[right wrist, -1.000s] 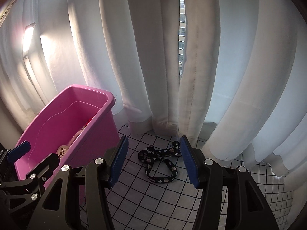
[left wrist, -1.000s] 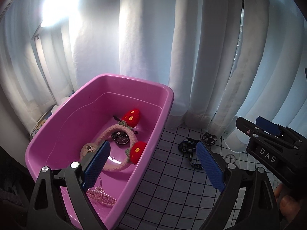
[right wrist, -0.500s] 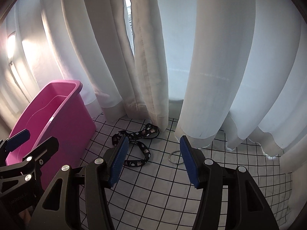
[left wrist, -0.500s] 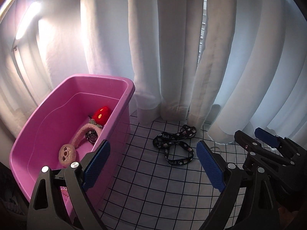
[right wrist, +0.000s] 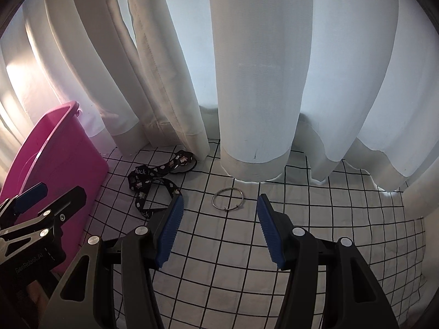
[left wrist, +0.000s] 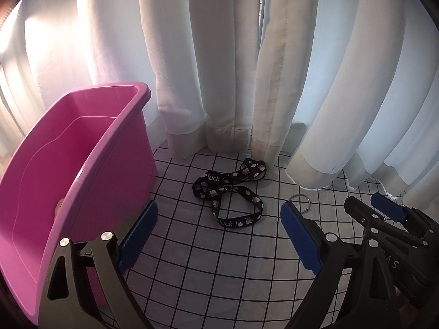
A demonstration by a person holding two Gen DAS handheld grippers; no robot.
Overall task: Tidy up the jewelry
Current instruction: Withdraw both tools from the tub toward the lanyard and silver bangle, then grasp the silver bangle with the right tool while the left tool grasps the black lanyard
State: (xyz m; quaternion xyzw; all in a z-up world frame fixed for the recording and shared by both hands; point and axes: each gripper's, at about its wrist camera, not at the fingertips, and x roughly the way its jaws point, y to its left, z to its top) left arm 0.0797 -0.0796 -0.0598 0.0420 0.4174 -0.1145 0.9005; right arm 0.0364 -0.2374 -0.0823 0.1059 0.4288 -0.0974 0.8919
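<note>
A thin silver bangle (right wrist: 227, 199) lies flat on the checked cloth, just beyond my right gripper (right wrist: 219, 230), which is open and empty; the bangle sits between the lines of its two fingers. It also shows in the left wrist view (left wrist: 300, 200). A black patterned strap (left wrist: 230, 192) lies curled on the cloth ahead of my left gripper (left wrist: 216, 235), open and empty. The strap also shows in the right wrist view (right wrist: 153, 181). The pink tub (left wrist: 90, 148) stands at the left; its contents are mostly hidden.
White curtains (right wrist: 260, 68) hang to the cloth right behind the strap and bangle. The white cloth with a black grid (right wrist: 247, 274) covers the surface. The tub's wall (right wrist: 55, 148) stands close left of the left gripper.
Both grippers have swung to the right, away from the tub. The tub's contents dropped out of sight and the bangle came into view in front of the right gripper.
</note>
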